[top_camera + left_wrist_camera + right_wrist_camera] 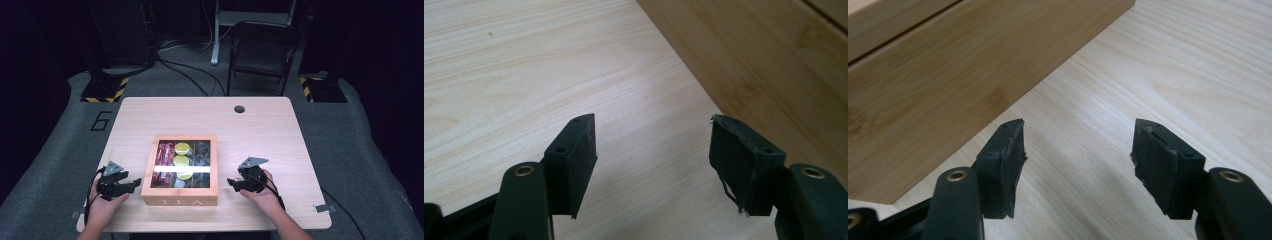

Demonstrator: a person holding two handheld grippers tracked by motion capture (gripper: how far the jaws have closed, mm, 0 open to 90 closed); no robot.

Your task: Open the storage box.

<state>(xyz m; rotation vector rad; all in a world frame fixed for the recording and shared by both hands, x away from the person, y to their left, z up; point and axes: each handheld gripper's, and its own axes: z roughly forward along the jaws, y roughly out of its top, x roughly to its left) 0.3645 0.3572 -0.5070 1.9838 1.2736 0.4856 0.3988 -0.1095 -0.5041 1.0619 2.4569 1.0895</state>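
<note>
Wooden tea box [180, 201] sits between left gripper [131, 185] and right gripper [233, 184]; both jaws released, grasping nothing.

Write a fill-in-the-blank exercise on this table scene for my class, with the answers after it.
1. The word on the front of the wooden box is ____.
2. The box stands between the left tongs and the ____ tongs.
3. The round items under the box's clear lid are ____ in colour.
4. Both tongs have jaws that stand ____, with nothing between them.

Answers: TEA; right; yellow; open
</note>
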